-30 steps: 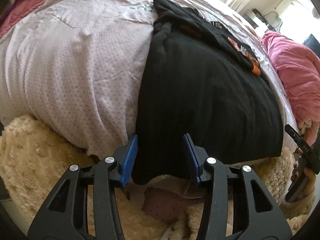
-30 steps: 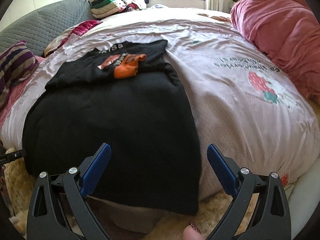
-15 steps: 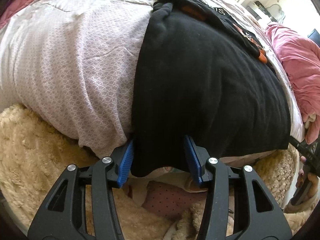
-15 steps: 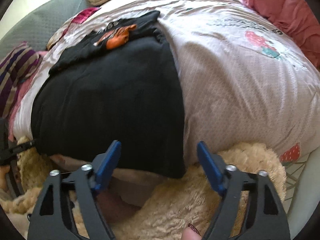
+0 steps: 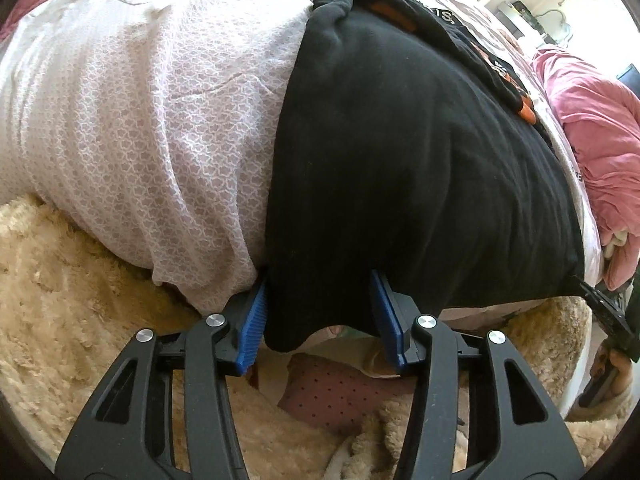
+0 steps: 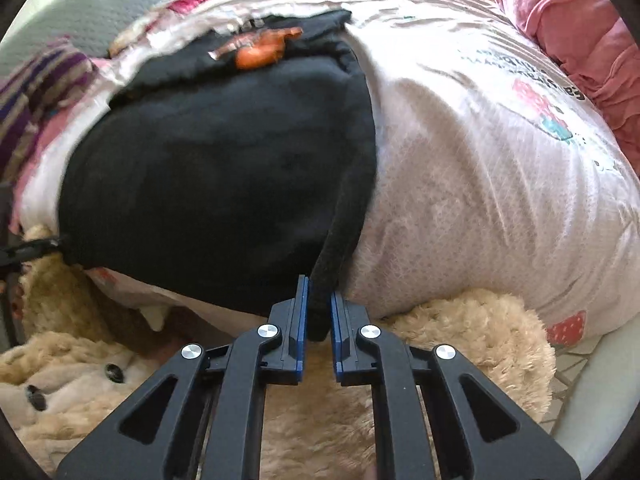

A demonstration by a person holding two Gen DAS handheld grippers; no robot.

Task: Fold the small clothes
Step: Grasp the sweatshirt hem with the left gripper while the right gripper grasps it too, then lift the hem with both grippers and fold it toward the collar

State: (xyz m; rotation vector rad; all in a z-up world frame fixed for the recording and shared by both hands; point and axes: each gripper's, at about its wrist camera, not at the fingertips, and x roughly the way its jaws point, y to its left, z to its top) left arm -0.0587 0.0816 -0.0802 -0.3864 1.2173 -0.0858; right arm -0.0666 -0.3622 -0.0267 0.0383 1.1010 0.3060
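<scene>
Black garment [image 6: 224,168] (hem in right gripper [image 6: 319,320])

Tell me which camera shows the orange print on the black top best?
The right wrist view: the orange print faces it near the black top's far end, though blurred. The left wrist view shows only orange slivers along the top's far edge.

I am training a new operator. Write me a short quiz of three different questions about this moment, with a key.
1. True or false: the right gripper is shut on a corner of the black garment.
2. The left gripper is: A) open around the hem, B) shut flat, C) out of view.
3. What colour is the furry blanket below the bed edge?

Key: 1 true; 2 A; 3 beige.
</scene>
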